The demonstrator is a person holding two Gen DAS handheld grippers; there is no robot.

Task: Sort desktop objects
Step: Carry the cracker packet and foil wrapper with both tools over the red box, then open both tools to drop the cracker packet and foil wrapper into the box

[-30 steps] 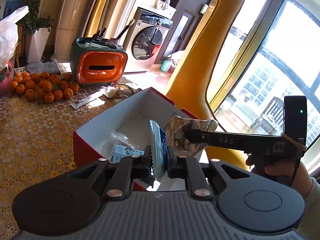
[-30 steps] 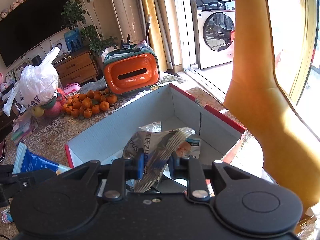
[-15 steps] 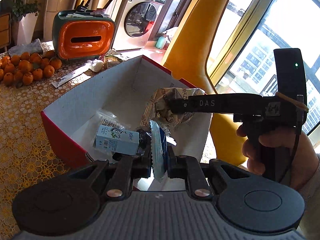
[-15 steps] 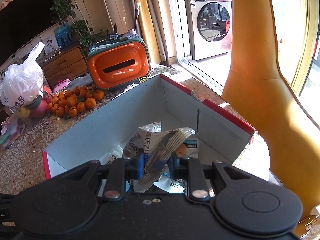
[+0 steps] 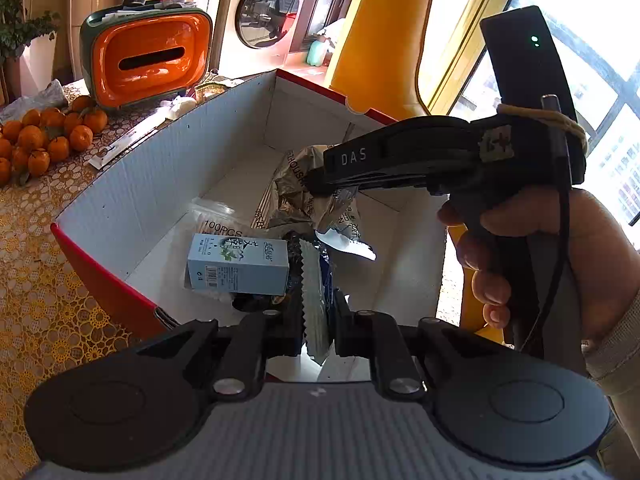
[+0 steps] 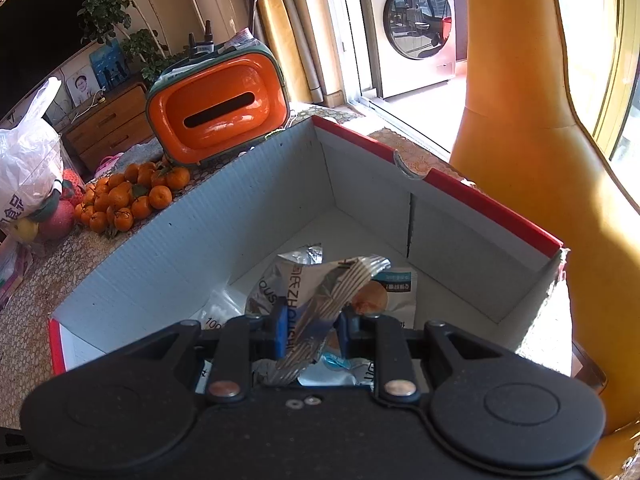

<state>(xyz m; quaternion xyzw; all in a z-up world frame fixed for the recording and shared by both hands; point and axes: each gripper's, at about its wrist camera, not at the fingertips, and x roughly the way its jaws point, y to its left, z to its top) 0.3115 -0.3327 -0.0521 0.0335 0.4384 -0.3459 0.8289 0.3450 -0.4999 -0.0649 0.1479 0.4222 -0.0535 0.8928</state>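
The red-edged cardboard box [image 6: 400,216] already holds a small blue carton [image 5: 238,266], a clear bag of cotton swabs [image 5: 218,222] and a flat snack packet [image 6: 394,292]. Above its floor, the right gripper [image 6: 310,332] is clamped on a crumpled silver foil packet [image 6: 320,292], and the left gripper [image 5: 316,318] pinches a blue-and-white sachet [image 5: 314,292] by its serrated edge. Both seem ready to be released into the box. Beyond it, on the lace-covered table [image 5: 36,312], oranges [image 6: 132,194] and an orange tissue holder [image 6: 218,110] stand unsorted.

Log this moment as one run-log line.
left tool: shut on blue packet | right tool: shut on silver foil packet | both over red-rimmed cardboard box
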